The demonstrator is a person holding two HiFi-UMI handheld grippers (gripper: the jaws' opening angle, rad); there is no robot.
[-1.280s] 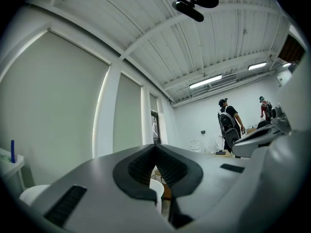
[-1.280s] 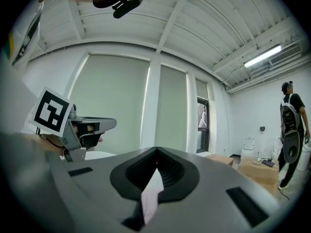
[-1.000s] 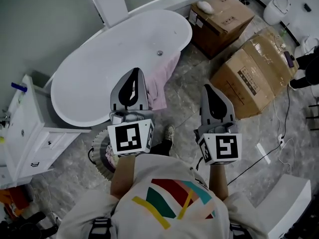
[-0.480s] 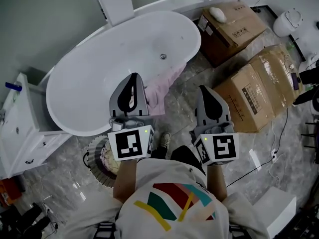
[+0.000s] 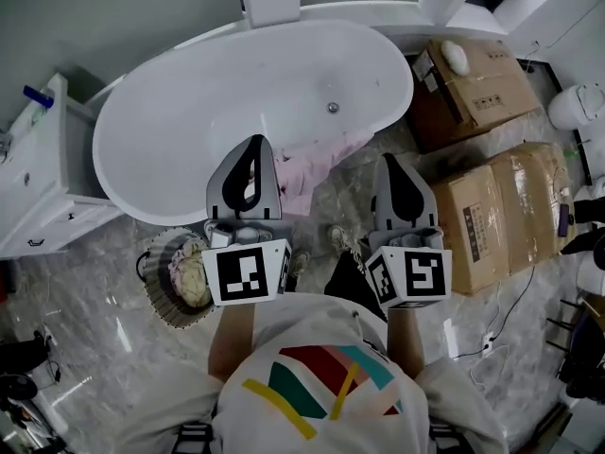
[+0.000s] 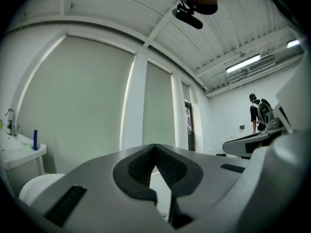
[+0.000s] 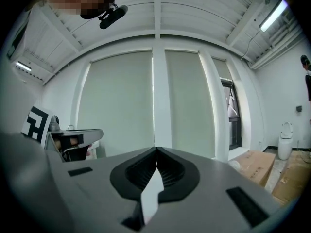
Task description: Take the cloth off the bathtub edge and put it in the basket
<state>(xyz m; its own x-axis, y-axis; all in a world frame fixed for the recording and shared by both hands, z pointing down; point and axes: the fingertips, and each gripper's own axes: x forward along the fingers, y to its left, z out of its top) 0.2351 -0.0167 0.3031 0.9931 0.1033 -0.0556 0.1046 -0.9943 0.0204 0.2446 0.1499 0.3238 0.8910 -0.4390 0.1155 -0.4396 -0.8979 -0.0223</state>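
The left tool (image 6: 155, 148) points level across a bright white room, its two grey jaws pressed together at the tips, ribbed black pads meeting with nothing between them. Behind it, tall windows (image 6: 99, 96) are covered by pale roller blinds and divided by white posts. A beamed white ceiling carries a lit strip light (image 6: 245, 62) at upper right. At the far left, a chrome faucet (image 6: 9, 122) and a slim blue bottle (image 6: 35, 140) stand on a white washbasin worktop (image 6: 22, 154). In the distance at right, a person (image 6: 257, 113) in dark clothes stands near the wall. A small black camera (image 6: 188, 14) juts in at the top edge.
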